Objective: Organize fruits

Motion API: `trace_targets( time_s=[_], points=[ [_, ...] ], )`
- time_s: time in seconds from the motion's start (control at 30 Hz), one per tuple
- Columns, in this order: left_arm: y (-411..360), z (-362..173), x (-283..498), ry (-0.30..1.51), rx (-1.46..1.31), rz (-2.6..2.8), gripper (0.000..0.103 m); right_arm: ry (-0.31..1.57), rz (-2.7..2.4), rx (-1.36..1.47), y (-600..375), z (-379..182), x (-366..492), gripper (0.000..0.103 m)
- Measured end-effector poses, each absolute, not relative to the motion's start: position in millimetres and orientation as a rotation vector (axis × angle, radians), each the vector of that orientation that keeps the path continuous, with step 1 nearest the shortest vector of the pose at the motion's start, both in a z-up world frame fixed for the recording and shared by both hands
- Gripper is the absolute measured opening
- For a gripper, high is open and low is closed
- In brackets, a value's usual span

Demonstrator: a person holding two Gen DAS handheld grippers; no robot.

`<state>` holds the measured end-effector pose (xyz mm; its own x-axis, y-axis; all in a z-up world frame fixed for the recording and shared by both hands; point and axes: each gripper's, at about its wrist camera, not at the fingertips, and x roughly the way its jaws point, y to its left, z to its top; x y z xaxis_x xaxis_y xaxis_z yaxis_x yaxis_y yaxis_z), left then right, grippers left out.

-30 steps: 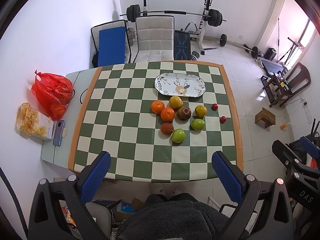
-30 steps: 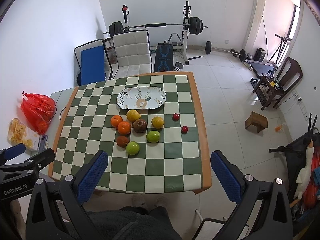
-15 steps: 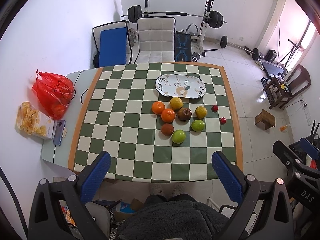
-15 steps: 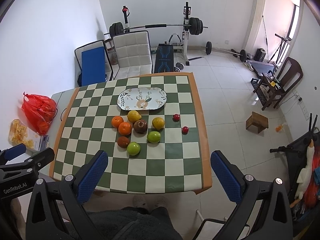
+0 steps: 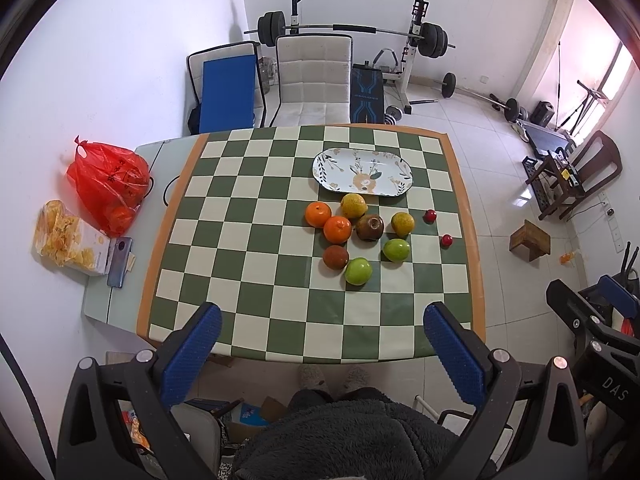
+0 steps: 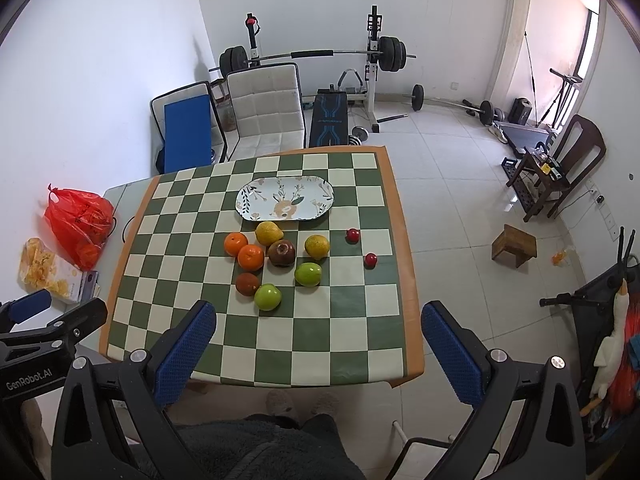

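Observation:
Several fruits lie loose on a green and white checkered table (image 5: 248,264): two oranges (image 5: 337,229), two yellow pears (image 5: 353,205), two green apples (image 5: 358,271), a dark brown fruit (image 5: 369,227), a reddish-brown fruit (image 5: 335,257) and two small red fruits (image 5: 430,215). An empty oval patterned plate (image 5: 362,174) sits behind them, also in the right wrist view (image 6: 285,198). My left gripper (image 5: 322,342) is open and empty, high above the table's near edge. My right gripper (image 6: 318,342) is open and empty, likewise raised.
A red plastic bag (image 5: 108,184), a snack bag (image 5: 64,236) and a phone (image 5: 119,256) lie on the grey strip left of the table. Chairs (image 5: 314,80) and a barbell rack stand behind. A small wooden stool (image 5: 530,240) is on the floor to the right.
Both views have shifted slightly; the table and fruits appear a little nearer. No fruit has moved and both grippers stay open.

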<state>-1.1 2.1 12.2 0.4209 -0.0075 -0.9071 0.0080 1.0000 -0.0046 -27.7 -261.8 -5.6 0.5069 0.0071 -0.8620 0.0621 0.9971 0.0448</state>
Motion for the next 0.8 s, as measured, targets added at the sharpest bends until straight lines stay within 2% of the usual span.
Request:
trace_targets(
  time_s=[0.8],
  points=[
    [11.6, 21.8, -7.0, 1.122, -0.007, -0.003, 0.103, 1.039, -0.027, 0.075, -257.5, 10.1, -28.5, 0.103]
  ],
)
